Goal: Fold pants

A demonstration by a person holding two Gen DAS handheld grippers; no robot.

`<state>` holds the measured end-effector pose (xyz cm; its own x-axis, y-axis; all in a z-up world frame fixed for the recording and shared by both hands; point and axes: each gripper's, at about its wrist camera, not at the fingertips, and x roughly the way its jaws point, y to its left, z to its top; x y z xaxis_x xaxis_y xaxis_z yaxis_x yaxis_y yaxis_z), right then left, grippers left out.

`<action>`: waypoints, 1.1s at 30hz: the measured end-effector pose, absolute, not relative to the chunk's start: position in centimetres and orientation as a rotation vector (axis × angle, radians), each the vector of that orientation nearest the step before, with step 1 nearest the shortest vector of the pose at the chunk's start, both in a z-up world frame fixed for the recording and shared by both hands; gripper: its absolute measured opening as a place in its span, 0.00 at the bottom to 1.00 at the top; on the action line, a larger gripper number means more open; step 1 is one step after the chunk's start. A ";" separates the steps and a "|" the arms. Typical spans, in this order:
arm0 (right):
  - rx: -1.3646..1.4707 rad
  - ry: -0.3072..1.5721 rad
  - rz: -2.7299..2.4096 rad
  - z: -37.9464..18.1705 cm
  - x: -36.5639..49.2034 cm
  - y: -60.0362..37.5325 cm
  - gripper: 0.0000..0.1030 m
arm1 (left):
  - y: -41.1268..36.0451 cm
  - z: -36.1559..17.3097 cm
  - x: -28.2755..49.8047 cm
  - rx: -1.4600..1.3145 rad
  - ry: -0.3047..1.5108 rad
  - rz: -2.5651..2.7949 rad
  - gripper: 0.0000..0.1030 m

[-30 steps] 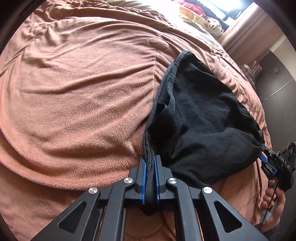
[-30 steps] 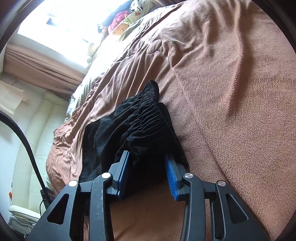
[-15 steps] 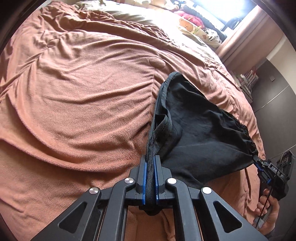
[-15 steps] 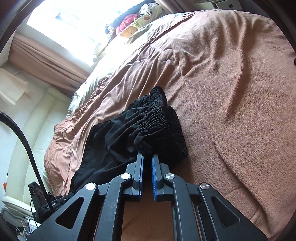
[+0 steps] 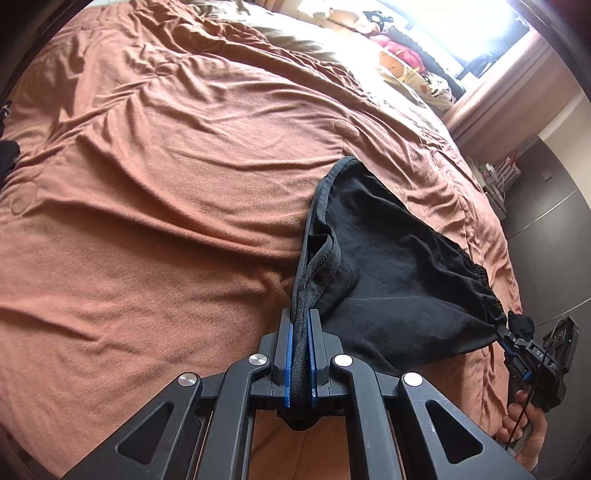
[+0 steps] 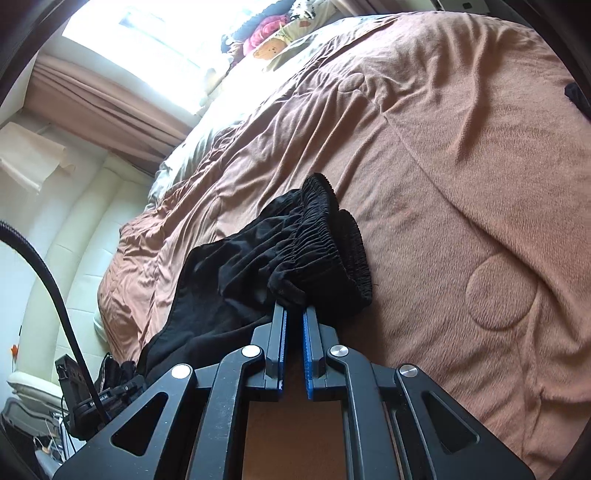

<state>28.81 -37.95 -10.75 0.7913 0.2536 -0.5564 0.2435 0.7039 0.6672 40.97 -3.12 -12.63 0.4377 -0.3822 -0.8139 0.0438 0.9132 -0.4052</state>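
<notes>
Surface = wide bed under a rust-brown blanket (image 5: 166,192), soft & rumpled w/ long creases and a few round quilted dimples; beyond the fingertips it runs up to pale bedding, stuffed toys (image 5: 399,55) and a bright window (image 6: 147,33) w/ a brownish curtain (image 6: 99,107). A cream padded headboard (image 6: 66,236) sits left of the right gripper's fingers; grey cabinet doors (image 5: 546,206) stand right of the left gripper's. Black pants (image 5: 399,266) hang stretched between both tools, bunched, low over the blanket. Left gripper (image 5: 300,325): blue pads clamped tight on a hem/band edge of the pants, cloth running up from between the fingertips. Right gripper (image 6: 294,314): jaws pinched nearly together, gathered elastic waistband (image 6: 317,236) caught at the fingertips, a slim gap showing lower down between the pads. In the left view the right gripper shows far right of the fingers, a hand (image 5: 524,432) on its grip, pants corner in its tip. Lots of bare blanket left of the left fingers & right of the right fingers; blanket's near edge drops off below both tools. A small dark item (image 6: 578,98) lies at the blanket's far right edge.
</notes>
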 end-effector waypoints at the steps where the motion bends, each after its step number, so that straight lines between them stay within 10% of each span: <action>1: 0.810 0.680 0.009 -10.8 28.6 -37.6 0.05 | -2.5 -12.6 40.2 -0.352 1.091 -0.267 0.07; 33: 0.666 0.796 0.060 -11.9 24.4 -31.7 0.09 | 5.2 -17.3 25.2 -0.554 1.119 -0.221 0.18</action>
